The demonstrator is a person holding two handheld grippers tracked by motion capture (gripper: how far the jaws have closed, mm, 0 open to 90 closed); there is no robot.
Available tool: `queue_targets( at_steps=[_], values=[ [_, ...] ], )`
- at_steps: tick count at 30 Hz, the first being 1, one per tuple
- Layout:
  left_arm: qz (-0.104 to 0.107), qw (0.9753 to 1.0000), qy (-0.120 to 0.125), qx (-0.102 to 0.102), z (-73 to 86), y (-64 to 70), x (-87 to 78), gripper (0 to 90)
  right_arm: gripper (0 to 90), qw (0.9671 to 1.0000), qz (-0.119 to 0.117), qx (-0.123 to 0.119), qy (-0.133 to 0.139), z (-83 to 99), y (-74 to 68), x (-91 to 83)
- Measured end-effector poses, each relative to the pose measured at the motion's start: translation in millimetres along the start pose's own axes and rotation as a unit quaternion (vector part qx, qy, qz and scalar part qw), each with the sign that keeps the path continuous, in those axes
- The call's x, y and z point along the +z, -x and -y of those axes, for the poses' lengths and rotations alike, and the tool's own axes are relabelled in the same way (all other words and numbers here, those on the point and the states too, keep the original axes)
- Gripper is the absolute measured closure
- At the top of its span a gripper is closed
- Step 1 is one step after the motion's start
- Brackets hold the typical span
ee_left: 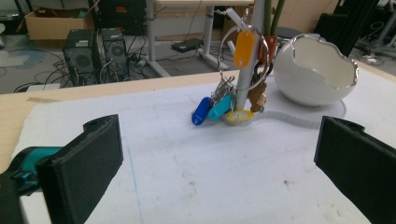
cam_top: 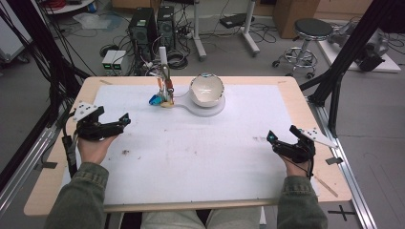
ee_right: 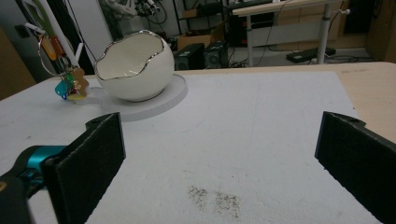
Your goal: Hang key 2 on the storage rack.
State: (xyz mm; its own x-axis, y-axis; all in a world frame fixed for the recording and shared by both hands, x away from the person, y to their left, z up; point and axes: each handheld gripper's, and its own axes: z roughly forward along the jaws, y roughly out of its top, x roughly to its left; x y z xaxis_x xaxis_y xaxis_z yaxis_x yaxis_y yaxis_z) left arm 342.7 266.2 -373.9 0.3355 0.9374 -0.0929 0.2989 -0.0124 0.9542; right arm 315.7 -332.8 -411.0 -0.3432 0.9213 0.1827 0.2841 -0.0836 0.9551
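On white mat (cam_top: 200,157) | both jaws spread, empty | keys (ee_left: 219,105), seemingly, by eggshell bowl (cam_top: 207,89)

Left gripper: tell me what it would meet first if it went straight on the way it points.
Probably the bunch of key tags hanging at the white post; the left gripper is open and bare mat lies between. The eggshell bowl sits off to the side.

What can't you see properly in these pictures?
- Inside of the egg-shaped bowl: the left gripper view has its own wall hiding the bottom.
- Key tags on the stand: too small in the high view to count.
- Top of the stand's post: cut off by the upper edge of the left gripper view.
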Motion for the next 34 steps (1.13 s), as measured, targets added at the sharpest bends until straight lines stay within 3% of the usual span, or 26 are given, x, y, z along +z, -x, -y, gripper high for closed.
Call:
queue_targets(
  at_steps=[13, 18, 27, 34],
  values=[
    [-0.026, 0.9997, -0.001, -0.003, 31.7, -10.0, -21.3, 1.6, 0.8, 1.0, 0.0, -0.002, -0.004, 0.5, -1.4, 0.8],
    [-0.031, 0.9994, 0.01, -0.009, 40.7, -16.7, -31.3, 1.6, 0.8, 1.0, 0.0, -0.002, -0.001, 0.2, -1.0, 1.2],
    [-0.047, 0.998, 0.031, -0.028, 45.2, -26.9, -47.3, 1.6, 0.8, 0.9999, 0.005, -0.012, -0.007, 1.0, -3.5, 2.0],
    [-0.042, 0.9982, 0.032, -0.027, 45.3, -28.4, -47.8, 1.6, 0.7, 0.9996, 0.01, -0.021, -0.013, 1.6, -4.9, 5.7]
  ],
)
